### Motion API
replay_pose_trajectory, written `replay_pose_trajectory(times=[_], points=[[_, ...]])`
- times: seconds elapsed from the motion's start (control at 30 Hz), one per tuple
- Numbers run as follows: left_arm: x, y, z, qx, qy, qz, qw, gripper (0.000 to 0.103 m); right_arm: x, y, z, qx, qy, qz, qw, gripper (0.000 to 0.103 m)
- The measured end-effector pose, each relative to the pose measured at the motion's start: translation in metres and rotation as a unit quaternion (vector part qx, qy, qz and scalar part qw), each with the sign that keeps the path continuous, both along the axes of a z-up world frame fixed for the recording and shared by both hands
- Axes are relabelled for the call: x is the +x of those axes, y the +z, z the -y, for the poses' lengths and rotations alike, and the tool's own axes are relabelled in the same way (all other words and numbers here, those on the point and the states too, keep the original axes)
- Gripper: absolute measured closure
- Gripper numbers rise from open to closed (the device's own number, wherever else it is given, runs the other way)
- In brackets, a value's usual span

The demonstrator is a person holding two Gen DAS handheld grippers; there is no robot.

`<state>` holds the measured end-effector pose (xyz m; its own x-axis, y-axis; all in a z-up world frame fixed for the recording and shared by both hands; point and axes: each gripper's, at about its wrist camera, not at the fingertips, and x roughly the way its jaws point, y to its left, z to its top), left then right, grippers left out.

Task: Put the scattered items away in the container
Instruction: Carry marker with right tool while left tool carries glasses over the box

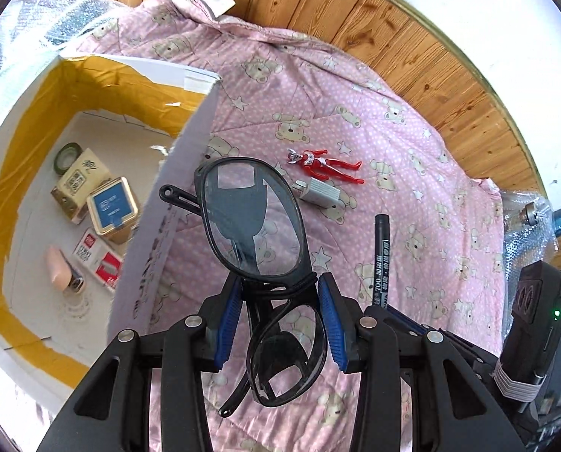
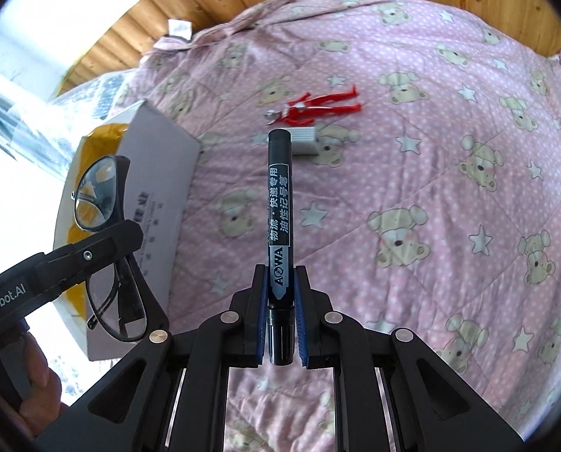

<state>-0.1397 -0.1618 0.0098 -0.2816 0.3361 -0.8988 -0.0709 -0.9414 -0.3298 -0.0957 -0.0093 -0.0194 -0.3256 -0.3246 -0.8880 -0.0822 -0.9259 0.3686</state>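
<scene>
My left gripper (image 1: 279, 288) is shut on black glasses (image 1: 254, 218), gripped at the bridge and held above the pink quilt beside the box wall. The same glasses (image 2: 96, 196) show at the left of the right wrist view, held by the left gripper (image 2: 130, 237). A black marker (image 2: 279, 207) stands upright in my right gripper (image 2: 279, 286), which is shut on its lower end; that marker (image 1: 381, 260) also rises at the right of the left wrist view. The white cardboard box (image 1: 190, 143) with yellow tape holds several items. On the quilt lie a red toy figure (image 1: 323, 164) and a small grey adapter (image 1: 320, 190).
The pink bear-print quilt (image 2: 431, 188) covers the surface. Inside the box are a tape roll (image 1: 67, 154), a blue-lidded tin (image 1: 113, 205) and small packets. Bubble wrap (image 1: 525, 233) lies at the right edge; wooden flooring (image 1: 412, 37) beyond. A person's hand (image 2: 35, 388) holds the left gripper.
</scene>
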Motion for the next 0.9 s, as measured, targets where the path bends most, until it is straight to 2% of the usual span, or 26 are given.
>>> replay_pose_trajectory(times=[0.4, 0.9], points=[[0.034, 0.027, 0.034, 0.018, 0.019, -0.023, 0.9994, 0.061, 0.018, 0.025, 0.026, 0.000, 0.028, -0.022, 0.999, 0.089], [0.064, 0.041, 0.076, 0.031, 0.052, -0.038, 0.9975, 0.061, 0.034, 0.038, 0.064, 0.002, 0.067, -0.034, 0.997, 0.089]])
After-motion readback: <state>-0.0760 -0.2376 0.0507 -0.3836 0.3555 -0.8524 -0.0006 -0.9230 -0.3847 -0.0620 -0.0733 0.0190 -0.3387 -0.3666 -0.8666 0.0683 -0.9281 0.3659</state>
